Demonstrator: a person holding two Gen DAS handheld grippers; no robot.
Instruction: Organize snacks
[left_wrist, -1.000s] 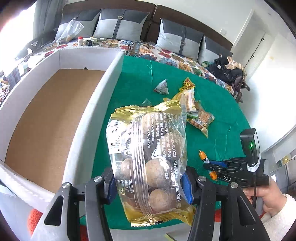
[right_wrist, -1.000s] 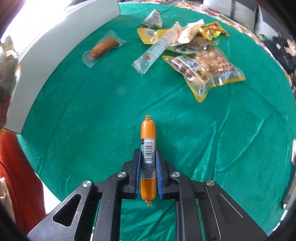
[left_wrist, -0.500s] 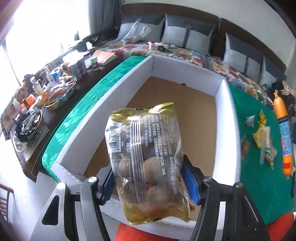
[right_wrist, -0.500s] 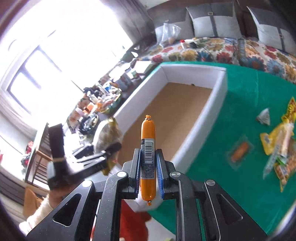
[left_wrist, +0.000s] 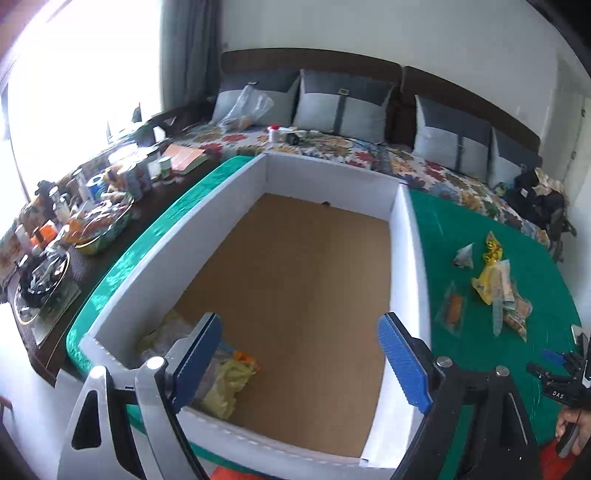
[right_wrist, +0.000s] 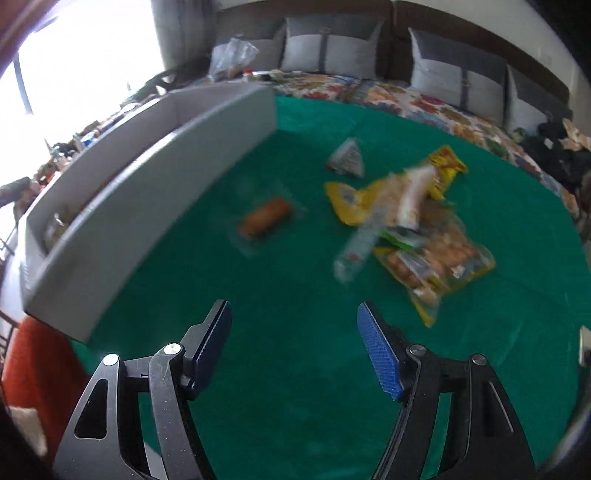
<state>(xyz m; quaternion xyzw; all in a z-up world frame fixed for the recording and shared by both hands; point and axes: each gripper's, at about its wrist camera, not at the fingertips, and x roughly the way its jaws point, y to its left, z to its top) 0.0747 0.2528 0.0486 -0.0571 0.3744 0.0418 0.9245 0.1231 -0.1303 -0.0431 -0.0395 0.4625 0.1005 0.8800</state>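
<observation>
Matt cardboard box (left_wrist: 402, 236), soft green cloth (right_wrist: 295, 369)

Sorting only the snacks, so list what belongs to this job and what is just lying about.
Job: white box; snack bag in it; wrapped sausage; triangular packet; yellow snack pile.
Lying about: cushions; floral cover; side-table clutter; black bag.

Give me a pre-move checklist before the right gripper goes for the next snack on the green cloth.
1. Right gripper open, nothing between fingers: ok.
2. Left gripper open over the white cardboard box: ok.
3. Gold snack bag lying inside the box: ok.
4. Clear-wrapped orange sausage apart from the yellow snack pile: ok.
5. Sausage's exact outline: cannot tell, blurred.
</observation>
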